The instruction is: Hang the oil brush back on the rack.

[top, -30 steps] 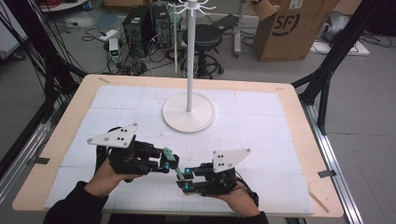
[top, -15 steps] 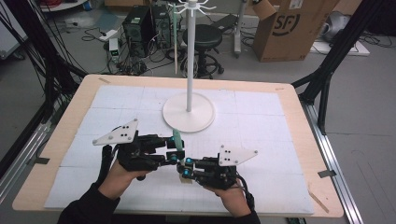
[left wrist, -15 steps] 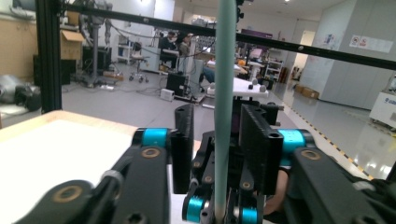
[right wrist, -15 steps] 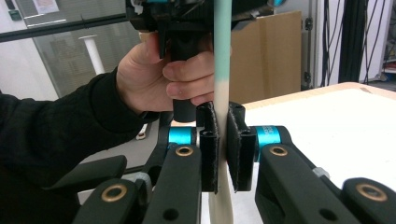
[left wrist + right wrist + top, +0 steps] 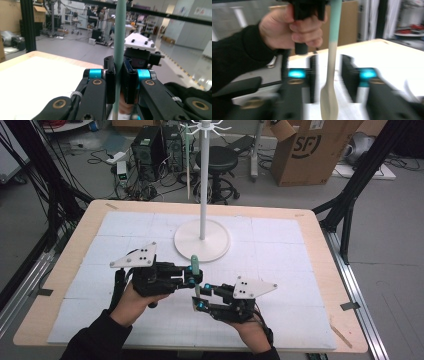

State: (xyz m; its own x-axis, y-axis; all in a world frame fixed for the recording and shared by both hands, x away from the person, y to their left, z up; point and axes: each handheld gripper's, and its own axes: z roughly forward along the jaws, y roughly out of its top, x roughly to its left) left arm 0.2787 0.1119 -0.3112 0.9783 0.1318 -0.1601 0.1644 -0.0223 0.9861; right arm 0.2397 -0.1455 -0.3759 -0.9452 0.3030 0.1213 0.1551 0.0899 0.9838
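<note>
We see a table (image 5: pixel 320 270) with a pale wood rim, covered by white sheets, filling the middle of the high view. A white stand (image 5: pixel 202 239) with a round base and a thin pole sits at centre, slightly above the grippers. Around the table lies a grey floor; at the upper left of the frame stand computer cases (image 5: pixel 156 147) and loose cables, at top centre a black stool (image 5: pixel 218 159), and at the upper right a cardboard box (image 5: pixel 314 150). Black frame struts run down both sides.

In the lower centre of the high view, the left gripper (image 5: pixel 194 276) and the right gripper (image 5: pixel 198 302) meet tip to tip. The left gripper's jaws are clamped narrow on a spoon (image 5: pixel 119 37) with a green handle, held upright; in the left gripper view the handle rises between the jaws to the top of the frame. In the right gripper view, which is blurred, the spoon's beige bowl hangs down at lower centre between the right gripper's jaws, which stand wide, apart from it on both sides. The left hand (image 5: pixel 294 27) shows at the upper left of that view, in a black sleeve.
</note>
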